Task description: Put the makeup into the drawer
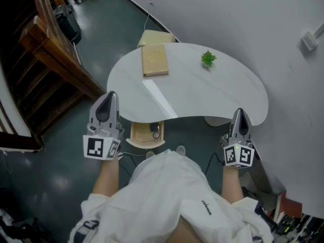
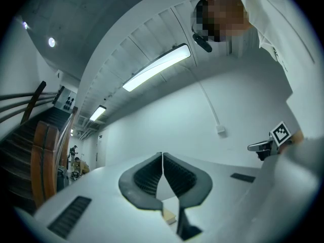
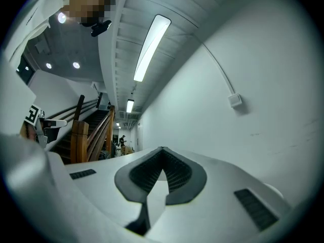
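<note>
My left gripper (image 1: 108, 96) hovers at the left front of the white table (image 1: 223, 92); its jaws meet tip to tip with nothing between them (image 2: 162, 156). My right gripper (image 1: 239, 113) hangs over the table's right front edge, also shut and empty (image 3: 162, 150). Both point roughly level toward the white wall. Below the table's front edge a small wooden drawer (image 1: 139, 137) stands open, and a small dark thing (image 1: 155, 129) lies in it; I cannot tell what it is. A flat wooden box (image 1: 155, 59) rests on the tabletop at the back left.
A little green plant (image 1: 208, 58) sits at the back of the table. A tan piece (image 1: 156, 37) stands behind the table. A wooden staircase (image 1: 55, 70) runs along the left, the white wall (image 1: 263, 24) along the right. Cables trail on the floor by my feet.
</note>
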